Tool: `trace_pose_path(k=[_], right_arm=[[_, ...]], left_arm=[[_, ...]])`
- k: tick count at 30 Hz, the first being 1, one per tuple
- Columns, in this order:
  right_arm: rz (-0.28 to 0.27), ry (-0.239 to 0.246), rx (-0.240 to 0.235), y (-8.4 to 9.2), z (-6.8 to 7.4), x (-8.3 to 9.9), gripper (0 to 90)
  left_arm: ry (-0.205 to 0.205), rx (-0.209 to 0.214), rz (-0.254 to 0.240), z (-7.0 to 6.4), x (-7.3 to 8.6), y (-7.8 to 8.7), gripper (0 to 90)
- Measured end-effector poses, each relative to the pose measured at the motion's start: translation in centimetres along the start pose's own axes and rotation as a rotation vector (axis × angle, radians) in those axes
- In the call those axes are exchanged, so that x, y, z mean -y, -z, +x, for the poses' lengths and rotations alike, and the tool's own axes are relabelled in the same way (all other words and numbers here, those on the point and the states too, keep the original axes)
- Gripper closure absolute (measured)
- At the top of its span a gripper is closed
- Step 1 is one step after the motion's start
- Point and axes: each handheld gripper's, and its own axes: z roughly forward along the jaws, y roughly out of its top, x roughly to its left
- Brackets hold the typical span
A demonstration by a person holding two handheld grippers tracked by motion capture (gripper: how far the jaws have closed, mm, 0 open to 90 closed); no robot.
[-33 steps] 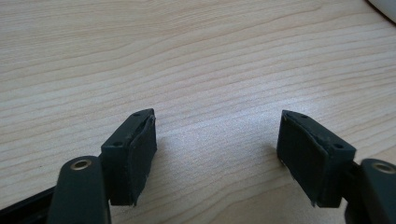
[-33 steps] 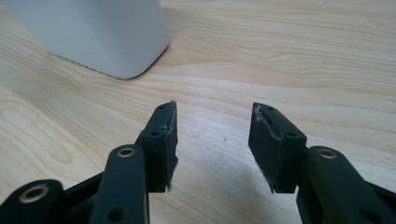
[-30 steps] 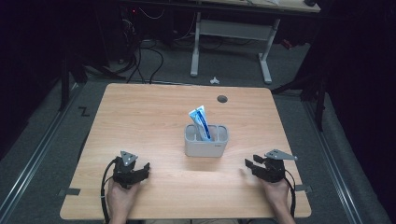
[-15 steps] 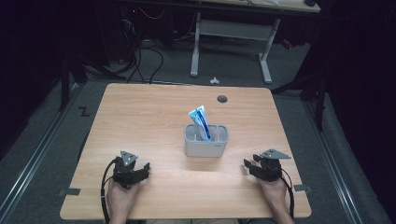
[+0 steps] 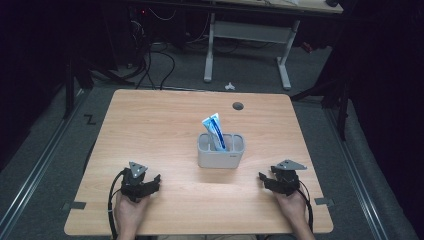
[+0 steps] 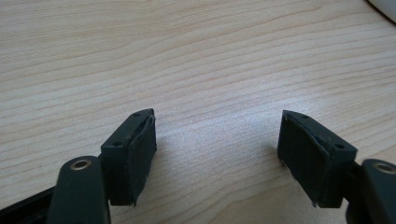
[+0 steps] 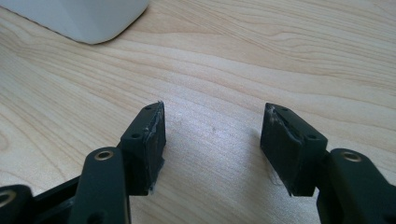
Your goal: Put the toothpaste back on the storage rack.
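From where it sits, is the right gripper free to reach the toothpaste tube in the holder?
Probably yes. The right gripper is open and empty, bare table lies between it and the grey holder, and the toothpaste tube sticks out above the rim.

Bare table (image 5: 165, 125) ahead of both tools. Only obstacle: grey holder (image 5: 220, 156) with toothpaste tube (image 5: 216, 131) sticking up, standing between left tool (image 5: 156, 181) and right tool (image 5: 264, 178), slightly ahead of them. Gaps beside the holder open on both sides.

Wooden table (image 5: 150, 125); cable hole (image 5: 238, 106) near far edge; grey floor (image 5: 45, 150).
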Motion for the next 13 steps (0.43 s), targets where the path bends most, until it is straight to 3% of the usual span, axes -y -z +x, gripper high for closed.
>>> trace_pose_path(k=[13], right_arm=[[0.0,0.0,0.005,0.03,-0.01,0.03,38.9]], left_arm=[[0.0,0.0,0.0,0.01,-0.01,-0.01,28.7]])
